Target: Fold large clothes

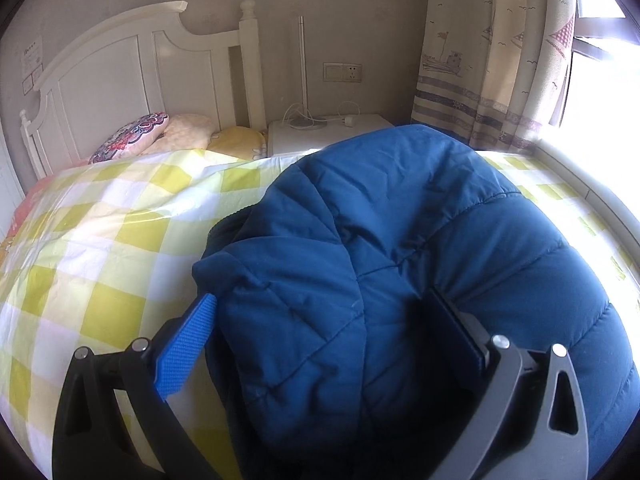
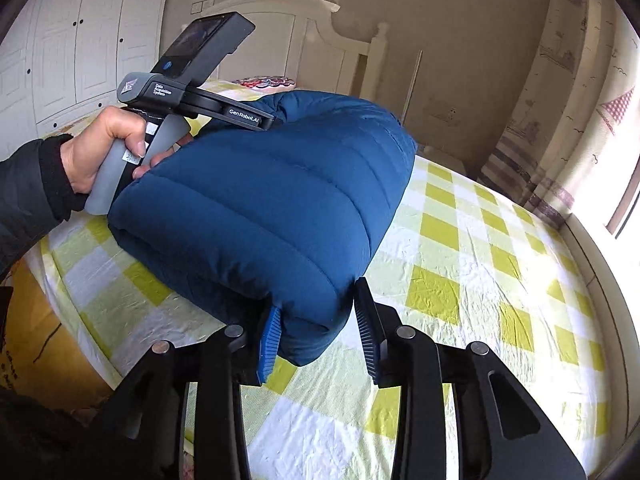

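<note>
Bed (image 2: 460,264) in yellow-checked sheet, folded blue padded jacket (image 2: 260,208) on it, pillows (image 1: 128,138) at headboard

Dark blue quilted puffer jacket (image 1: 400,248) (image 2: 272,200), folded into a thick, rounded bundle, laid on the yellow-and-white checked bedsheet (image 1: 100,248) (image 2: 460,280), stitched channels showing, one folded corner lifted slightly off the sheet.

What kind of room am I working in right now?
Almost certainly a bedroom. The blue padded jacket lies on a bed with a yellow-checked sheet, a white headboard with pillows stands behind it, and a small nightstand sits beside a curtained window.
</note>
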Action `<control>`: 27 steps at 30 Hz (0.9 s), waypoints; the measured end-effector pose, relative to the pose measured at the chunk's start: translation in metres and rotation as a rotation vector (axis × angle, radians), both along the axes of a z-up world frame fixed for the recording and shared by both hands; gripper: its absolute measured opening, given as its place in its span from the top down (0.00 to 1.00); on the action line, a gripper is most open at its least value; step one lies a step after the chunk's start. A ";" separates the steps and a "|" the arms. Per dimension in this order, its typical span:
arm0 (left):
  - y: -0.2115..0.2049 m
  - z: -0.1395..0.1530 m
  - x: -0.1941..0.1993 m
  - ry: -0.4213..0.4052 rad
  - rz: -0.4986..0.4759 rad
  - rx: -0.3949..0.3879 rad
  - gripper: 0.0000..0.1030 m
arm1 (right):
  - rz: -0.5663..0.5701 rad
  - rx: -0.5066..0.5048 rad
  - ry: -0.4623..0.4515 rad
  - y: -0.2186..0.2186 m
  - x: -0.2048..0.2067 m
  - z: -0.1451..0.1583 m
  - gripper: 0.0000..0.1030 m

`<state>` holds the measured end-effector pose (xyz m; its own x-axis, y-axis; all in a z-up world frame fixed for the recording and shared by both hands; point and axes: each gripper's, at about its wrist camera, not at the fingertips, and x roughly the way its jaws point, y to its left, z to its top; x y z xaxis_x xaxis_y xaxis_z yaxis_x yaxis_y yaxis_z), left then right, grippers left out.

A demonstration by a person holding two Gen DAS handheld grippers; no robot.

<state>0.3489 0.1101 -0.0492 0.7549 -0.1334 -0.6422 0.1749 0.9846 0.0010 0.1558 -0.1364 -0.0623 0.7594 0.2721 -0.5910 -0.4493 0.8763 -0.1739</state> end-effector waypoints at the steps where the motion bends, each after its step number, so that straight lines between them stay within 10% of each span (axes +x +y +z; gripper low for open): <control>1: 0.001 -0.001 0.001 0.001 -0.002 -0.009 0.02 | 0.016 0.016 -0.009 -0.002 -0.004 0.003 0.69; 10: -0.006 -0.001 -0.004 -0.027 0.020 0.037 0.02 | 0.139 -0.049 0.045 -0.016 -0.002 0.009 0.68; 15: -0.005 -0.002 -0.002 -0.022 0.020 0.029 0.02 | -0.008 0.261 -0.088 -0.066 0.026 0.075 0.65; 19: -0.007 -0.001 -0.004 -0.028 0.026 0.042 0.02 | 0.007 0.181 -0.107 -0.029 0.113 0.097 0.48; 27: -0.004 -0.002 -0.006 -0.037 0.042 0.031 0.02 | -0.034 0.138 0.271 0.031 0.347 0.045 0.48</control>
<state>0.3428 0.1058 -0.0515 0.7826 -0.0818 -0.6171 0.1330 0.9904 0.0374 0.5026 -0.1051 -0.0176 0.5891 0.3410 -0.7326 -0.4330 0.8986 0.0701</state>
